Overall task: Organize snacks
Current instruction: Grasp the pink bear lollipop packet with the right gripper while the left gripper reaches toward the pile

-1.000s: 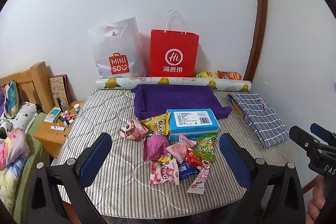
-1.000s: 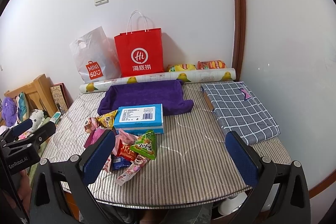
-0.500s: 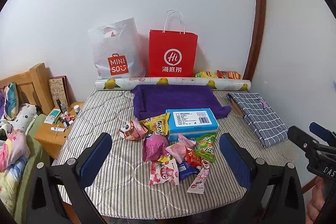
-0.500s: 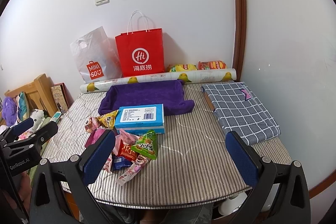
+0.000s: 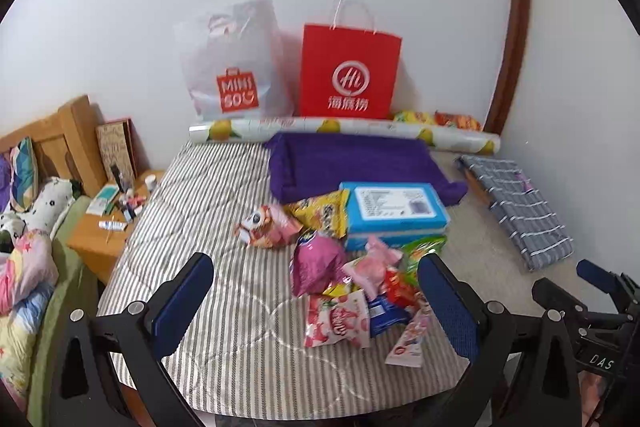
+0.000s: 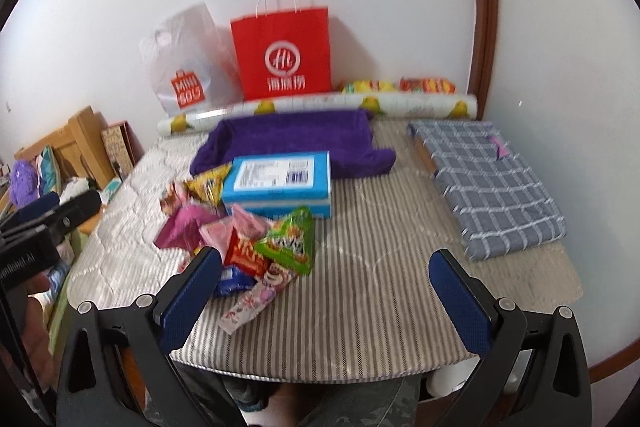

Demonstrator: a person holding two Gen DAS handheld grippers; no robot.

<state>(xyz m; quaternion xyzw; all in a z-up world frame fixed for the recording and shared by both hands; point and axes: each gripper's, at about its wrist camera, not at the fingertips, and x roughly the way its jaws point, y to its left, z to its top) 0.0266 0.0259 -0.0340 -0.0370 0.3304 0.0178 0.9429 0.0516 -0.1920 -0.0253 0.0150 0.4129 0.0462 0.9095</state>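
Observation:
A heap of small snack packets point(image 5: 348, 267) lies on the striped table point(image 5: 208, 211), in front of a blue box point(image 5: 396, 211). It also shows in the right wrist view point(image 6: 256, 243), beside the blue box point(image 6: 280, 183). A green packet point(image 6: 290, 243) and a pink packet point(image 5: 316, 261) lie in the heap. My left gripper point(image 5: 316, 311) is open and empty, above the near edge, around the heap's front. My right gripper point(image 6: 324, 303) is open and empty, to the right of the heap.
A purple towel point(image 5: 352, 163) lies behind the box. A red paper bag point(image 5: 348, 71) and a white plastic bag point(image 5: 232, 67) stand against the wall. A patterned roll point(image 5: 344, 129) lies in front of them. A folded grey checked cloth point(image 6: 488, 183) lies right. A bedside stand point(image 5: 108, 223) is left.
Both grippers have moved forward and lower toward the table; the snacks and box look larger. Nothing on the table has moved.

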